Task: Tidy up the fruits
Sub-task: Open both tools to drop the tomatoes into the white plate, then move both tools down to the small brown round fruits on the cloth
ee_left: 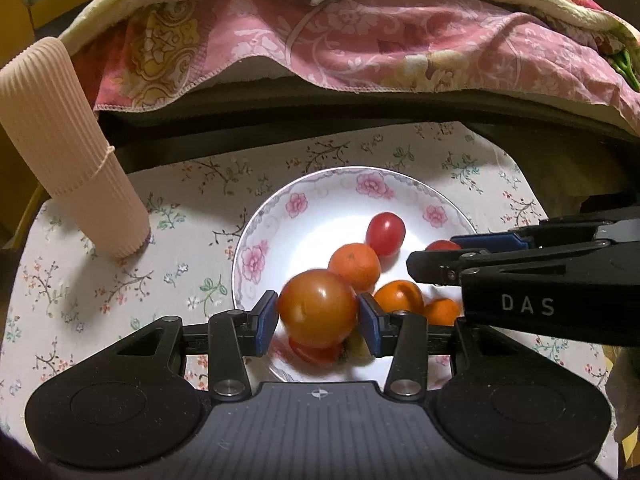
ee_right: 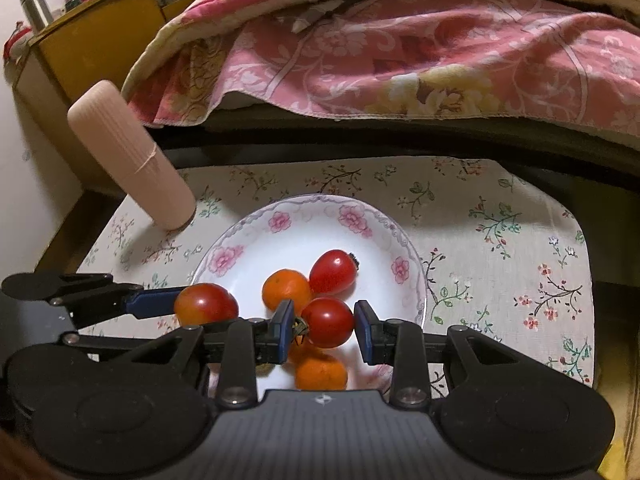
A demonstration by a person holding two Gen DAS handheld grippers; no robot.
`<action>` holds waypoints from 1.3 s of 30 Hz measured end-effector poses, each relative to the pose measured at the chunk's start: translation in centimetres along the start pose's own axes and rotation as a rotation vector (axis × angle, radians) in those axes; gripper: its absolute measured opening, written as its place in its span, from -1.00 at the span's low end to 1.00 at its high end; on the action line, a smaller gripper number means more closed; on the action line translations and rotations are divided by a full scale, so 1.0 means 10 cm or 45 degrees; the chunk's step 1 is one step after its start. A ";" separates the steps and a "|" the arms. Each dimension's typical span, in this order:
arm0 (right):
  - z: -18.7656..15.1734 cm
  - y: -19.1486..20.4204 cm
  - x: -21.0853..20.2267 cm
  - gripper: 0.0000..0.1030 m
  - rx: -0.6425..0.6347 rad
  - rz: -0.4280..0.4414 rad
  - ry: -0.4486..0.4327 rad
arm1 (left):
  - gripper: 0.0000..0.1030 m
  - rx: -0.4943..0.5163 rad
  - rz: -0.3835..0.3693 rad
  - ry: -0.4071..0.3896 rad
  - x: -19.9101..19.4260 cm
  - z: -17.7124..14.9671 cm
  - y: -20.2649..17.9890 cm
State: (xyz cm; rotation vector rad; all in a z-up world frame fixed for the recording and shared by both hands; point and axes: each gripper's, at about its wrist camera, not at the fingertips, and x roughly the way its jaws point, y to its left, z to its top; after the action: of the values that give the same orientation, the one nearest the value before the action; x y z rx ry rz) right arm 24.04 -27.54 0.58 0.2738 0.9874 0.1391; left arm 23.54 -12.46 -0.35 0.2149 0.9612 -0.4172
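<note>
Both grippers over the plate, a tomato in each

My left gripper [ee_left: 318,312] pinches an orange-red tomato [ee_left: 318,308]; my right gripper [ee_right: 324,330] clasps a red tomato [ee_right: 327,322] above the plate [ee_right: 248,240]. I judge I'm mid-sort; next, carry each clear and set it down gently.

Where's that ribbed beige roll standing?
The ribbed beige roll stands at the far-left corner of the flowered mat, left of the plate, in both views.

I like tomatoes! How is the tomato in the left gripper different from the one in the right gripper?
The left gripper pinches a big orange-red tomato; the right gripper has a smaller, deep red tomato with its green stem showing. The big one fills its jaws; the small one shows a gap on one side. Both are round, shiny, over the flowered plate.
</note>
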 end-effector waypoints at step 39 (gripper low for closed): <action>-0.02 0.22 -0.14 -0.32 -0.017 0.034 -0.047 | 0.40 -0.001 0.126 -0.022 -0.30 -0.16 0.18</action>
State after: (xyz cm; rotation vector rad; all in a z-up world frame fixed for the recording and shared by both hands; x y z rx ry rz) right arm 23.16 -25.76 2.20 0.2762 0.9458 0.1646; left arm 21.66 -9.52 1.21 0.2566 0.9294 -0.3274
